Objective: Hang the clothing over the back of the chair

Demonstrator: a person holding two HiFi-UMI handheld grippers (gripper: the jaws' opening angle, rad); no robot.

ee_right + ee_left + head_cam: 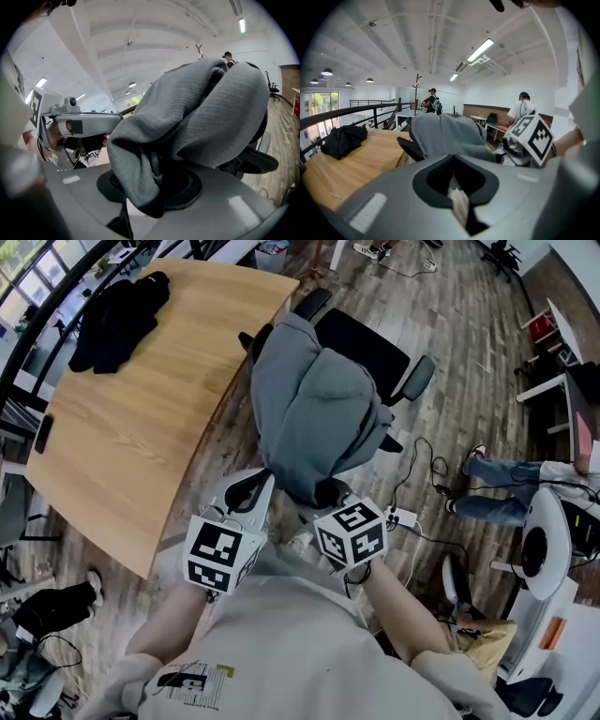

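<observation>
A grey garment (314,409) lies draped over the back of a black office chair (370,345) and hangs down its rear side. My right gripper (330,493) is at the garment's lower edge and shut on it. In the right gripper view a fold of the grey garment (201,108) runs down into the right gripper (154,190). My left gripper (255,486) is just left of the hanging cloth with no fabric in it. In the left gripper view the garment (445,133) sits ahead of the left gripper (457,190), whose jaws are hidden by its own body.
A curved wooden table (141,427) stands left of the chair with a black garment (117,320) at its far end. Cables and a power strip (403,517) lie on the floor to the right. A seated person's legs (502,488) are at the right.
</observation>
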